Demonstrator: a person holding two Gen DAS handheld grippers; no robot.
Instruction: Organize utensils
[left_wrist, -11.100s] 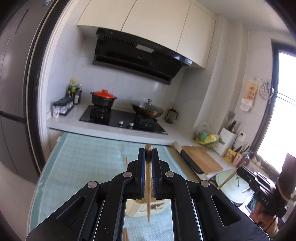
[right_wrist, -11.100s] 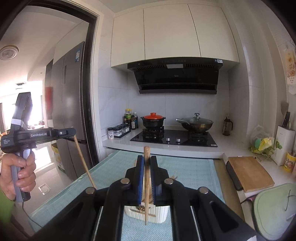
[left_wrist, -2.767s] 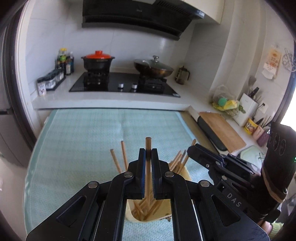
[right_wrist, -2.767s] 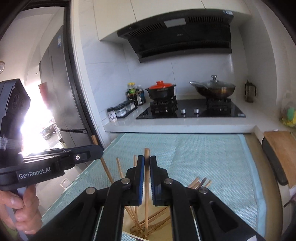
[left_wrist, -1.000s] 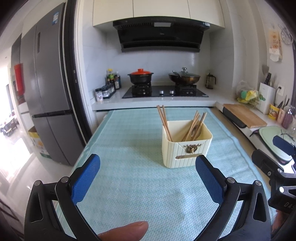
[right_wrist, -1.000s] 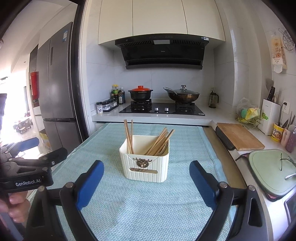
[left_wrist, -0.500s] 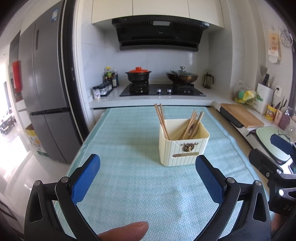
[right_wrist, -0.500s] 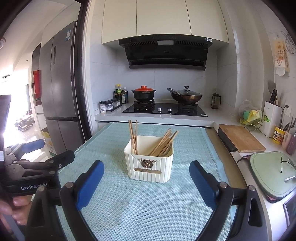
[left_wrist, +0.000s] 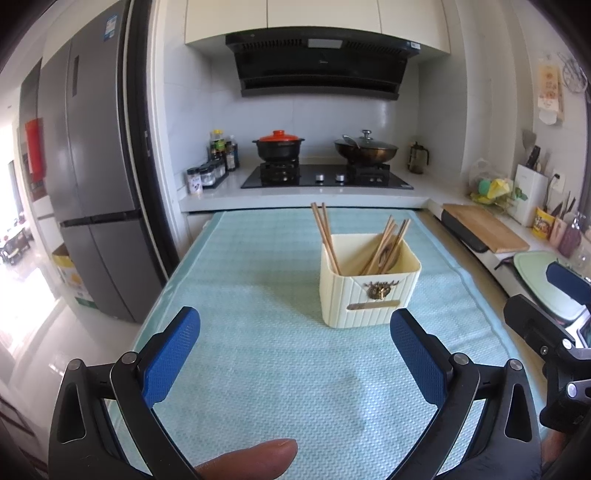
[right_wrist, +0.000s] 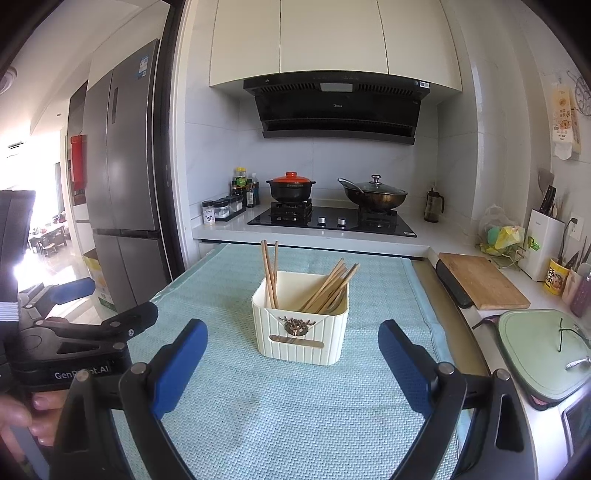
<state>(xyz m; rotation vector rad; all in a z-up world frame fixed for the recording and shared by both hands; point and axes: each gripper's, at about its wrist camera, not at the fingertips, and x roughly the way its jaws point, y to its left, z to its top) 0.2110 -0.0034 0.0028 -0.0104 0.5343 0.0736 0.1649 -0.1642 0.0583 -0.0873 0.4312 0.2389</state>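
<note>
Both tools hang wide open and empty, the left tool (left_wrist: 295, 354) and right tool (right_wrist: 293, 363) held back from the cream holder (right_wrist: 301, 328); it stands on the teal-clothed worktop (right_wrist: 280, 417); chopsticks (right_wrist: 328, 286) lean inside it.

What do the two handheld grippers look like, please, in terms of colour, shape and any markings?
Both the left gripper and the right gripper have black curved frames with silver pivot bolts and blue, dimple-textured finger pads. Seen from the right wrist camera, the left gripper's black body carries white "GenRobot.AI" lettering. A bare fingertip shows below; no sleeves or cables are visible.
</note>
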